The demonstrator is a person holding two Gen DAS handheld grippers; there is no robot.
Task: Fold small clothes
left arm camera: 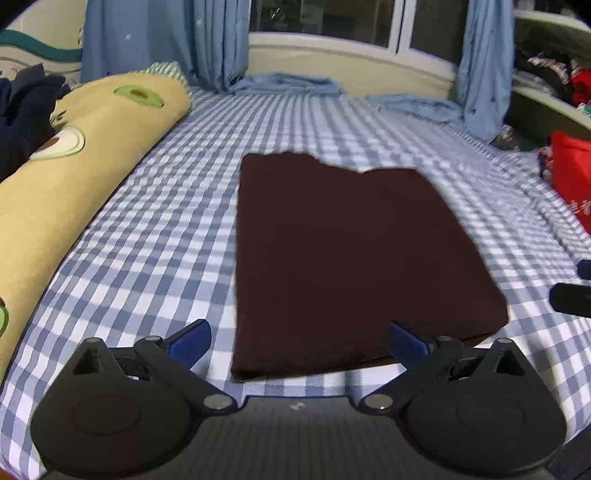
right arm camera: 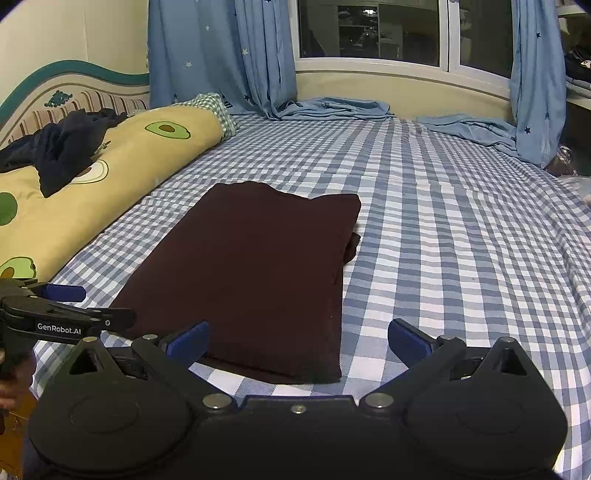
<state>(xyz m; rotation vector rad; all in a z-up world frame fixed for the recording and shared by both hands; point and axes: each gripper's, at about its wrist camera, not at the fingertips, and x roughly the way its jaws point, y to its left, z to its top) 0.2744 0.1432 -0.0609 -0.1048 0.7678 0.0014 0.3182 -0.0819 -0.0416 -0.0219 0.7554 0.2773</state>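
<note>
Left wrist view: the dark maroon garment is seen half-folded on the checked bed, beside the avocado pillow; left claw and right claw are held wide, empty; near corners are best pinched together, then lifted evenly

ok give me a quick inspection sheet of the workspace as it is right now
surface: bed with blue-white checked sheet, slightly rippled
job's things: dark maroon garment lying flat, folded to a rough rectangle
clutter: avocado-print quilt roll with dark navy clothes on it; red bag at the sheet's right side
grippers: left gripper open, right gripper open, both at the garment's near edge, holding nothing
cables: nothing seen
surroundings: blue star curtains, their hems lying on the bed; dark window; headboard
</note>
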